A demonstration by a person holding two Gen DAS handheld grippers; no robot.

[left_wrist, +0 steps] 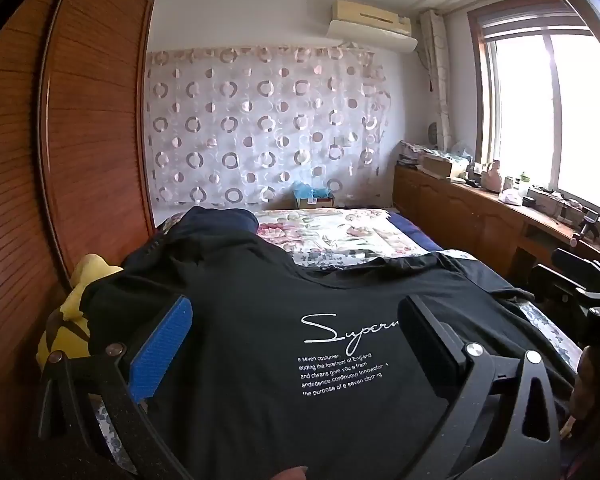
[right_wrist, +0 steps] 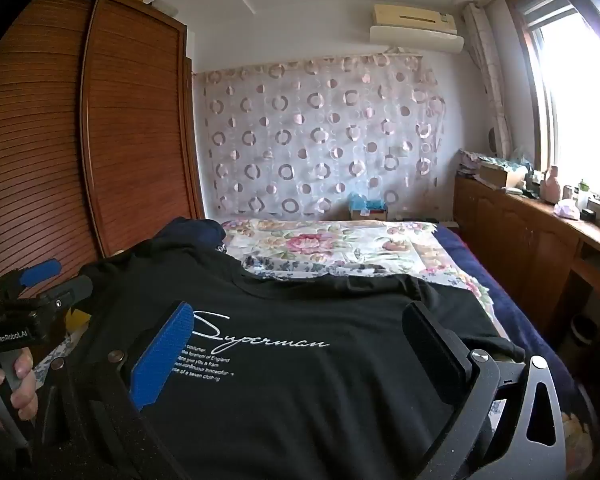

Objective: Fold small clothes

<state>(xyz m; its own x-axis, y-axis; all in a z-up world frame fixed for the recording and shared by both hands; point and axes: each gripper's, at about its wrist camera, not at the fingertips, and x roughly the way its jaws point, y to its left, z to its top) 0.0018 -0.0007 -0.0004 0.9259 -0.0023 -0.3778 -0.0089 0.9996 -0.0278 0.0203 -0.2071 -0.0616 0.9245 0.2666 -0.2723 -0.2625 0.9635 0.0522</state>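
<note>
With both the left gripper [left_wrist: 296, 340] and the right gripper [right_wrist: 296, 344] spread wide and holding nothing, the black shirt [right_wrist: 300, 360] lies flat between my fingers, so I should pinch its hem evenly.

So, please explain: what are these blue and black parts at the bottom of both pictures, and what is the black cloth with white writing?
There is no robot here. A person holds a hand tool with two fingers in each hand, and each tool carries a camera looking forward. One picture is from the left gripper, the other from the right gripper. The blue pad and black pad are each tool's two fingers. Both stand open, holding nothing, above a black T-shirt printed "Superman", spread on a bed with a floral cover. In the right view, the person's left hand grips the other tool's handle.
</note>
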